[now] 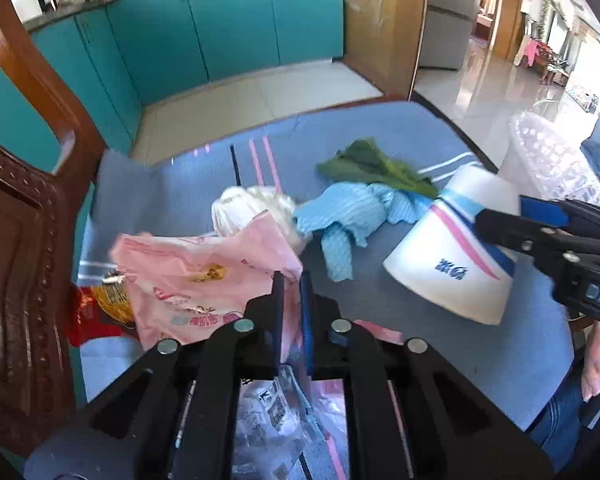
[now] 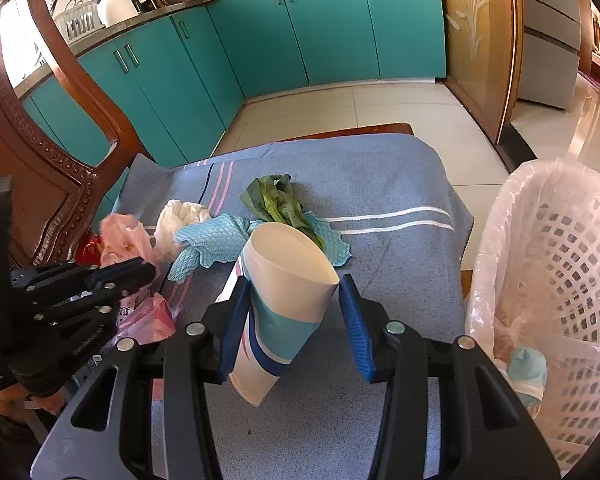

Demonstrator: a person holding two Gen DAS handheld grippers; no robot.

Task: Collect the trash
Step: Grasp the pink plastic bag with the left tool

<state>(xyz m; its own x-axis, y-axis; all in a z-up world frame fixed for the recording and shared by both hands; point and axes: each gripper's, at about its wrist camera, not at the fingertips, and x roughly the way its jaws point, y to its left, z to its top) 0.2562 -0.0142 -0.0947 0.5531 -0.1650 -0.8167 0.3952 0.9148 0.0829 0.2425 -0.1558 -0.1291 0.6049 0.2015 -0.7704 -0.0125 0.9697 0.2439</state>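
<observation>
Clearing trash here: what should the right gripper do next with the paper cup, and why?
Probably close the right gripper on the paper cup: the cup sits between its fingers, but one pad looks clear of it, so lifting toward the lined basket could drop it.

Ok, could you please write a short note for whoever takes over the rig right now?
Left gripper: shut on the pink bag.
Right gripper: jaws either side of the paper cup; firm grip unclear.
The lined basket stands to the right, with something pale blue already inside.
Remaining on the towel: green leaf, blue cloth, white wad, red wrapper.
Next: probably cup and bag into the basket.
</observation>
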